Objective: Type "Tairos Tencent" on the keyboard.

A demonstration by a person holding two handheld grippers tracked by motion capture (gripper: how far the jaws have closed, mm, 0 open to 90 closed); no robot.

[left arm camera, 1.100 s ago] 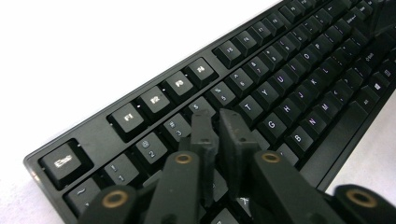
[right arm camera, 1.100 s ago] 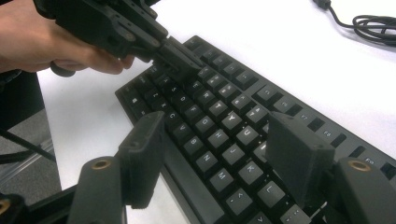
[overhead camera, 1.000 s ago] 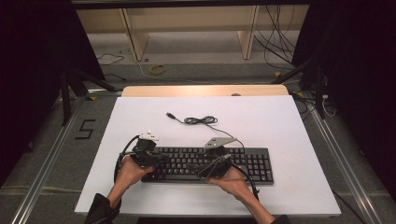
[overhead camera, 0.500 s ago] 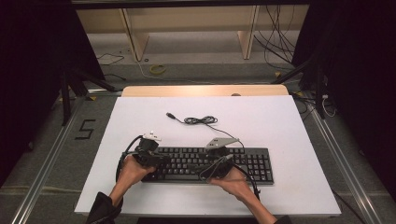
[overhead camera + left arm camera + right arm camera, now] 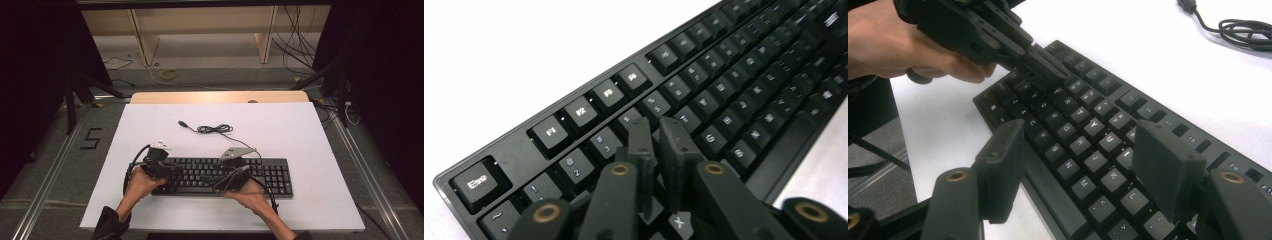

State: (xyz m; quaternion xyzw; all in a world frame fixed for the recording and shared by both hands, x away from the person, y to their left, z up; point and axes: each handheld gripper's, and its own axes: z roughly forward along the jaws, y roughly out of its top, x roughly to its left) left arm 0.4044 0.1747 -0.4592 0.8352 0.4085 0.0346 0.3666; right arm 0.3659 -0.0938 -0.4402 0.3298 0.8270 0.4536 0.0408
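A black keyboard (image 5: 260, 175) lies across the near half of the white table (image 5: 310, 130). My left gripper (image 5: 171, 169) hovers over its left end, with the tips (image 5: 655, 122) just above the number row and the letter keys under it. Its jaws have just been opening and stand a narrow crack apart with nothing between them. My right gripper (image 5: 226, 173) hangs over the middle of the keyboard (image 5: 1083, 115). Its jaws (image 5: 1080, 137) are spread wide above the letter keys and hold nothing. The left gripper (image 5: 1053, 75) also shows in the right gripper view, held by a hand.
The keyboard's black cable (image 5: 212, 129) lies coiled on the table behind it, ending in a plug (image 5: 182, 123). A wooden board (image 5: 220, 96) runs along the table's far edge. Loose cables lie on the floor beyond.
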